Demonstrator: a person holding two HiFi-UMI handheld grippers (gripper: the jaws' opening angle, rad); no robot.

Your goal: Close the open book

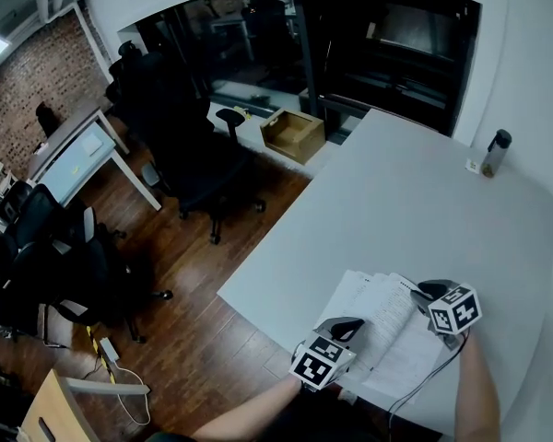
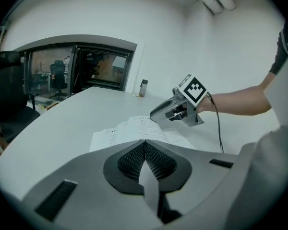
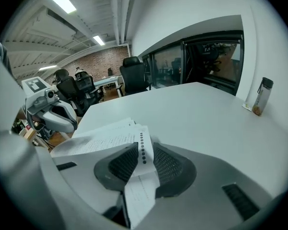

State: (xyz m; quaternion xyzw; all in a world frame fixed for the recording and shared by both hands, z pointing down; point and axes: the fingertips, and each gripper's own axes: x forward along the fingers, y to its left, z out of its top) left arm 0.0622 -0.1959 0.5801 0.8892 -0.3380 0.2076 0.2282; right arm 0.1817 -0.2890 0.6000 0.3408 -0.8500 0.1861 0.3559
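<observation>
An open book (image 1: 387, 325) of white printed pages lies near the front edge of the white table (image 1: 424, 201). At the book's left edge my left gripper (image 1: 348, 328) is shut on a thin white page, which runs between its touching pads (image 2: 145, 143). My right gripper (image 1: 426, 292) is over the book's right side. A lifted page with punched holes (image 3: 143, 150) stands between its pads, with a narrow dark gap beside the right pad. Each gripper shows in the other's view: the right one (image 2: 159, 113), the left one (image 3: 57, 118).
A bottle (image 1: 495, 152) stands at the table's far right edge. A cardboard box (image 1: 293, 133) sits on a low ledge beyond the table. Black office chairs (image 1: 194, 155) stand on the wooden floor to the left. A cable trails from the right gripper.
</observation>
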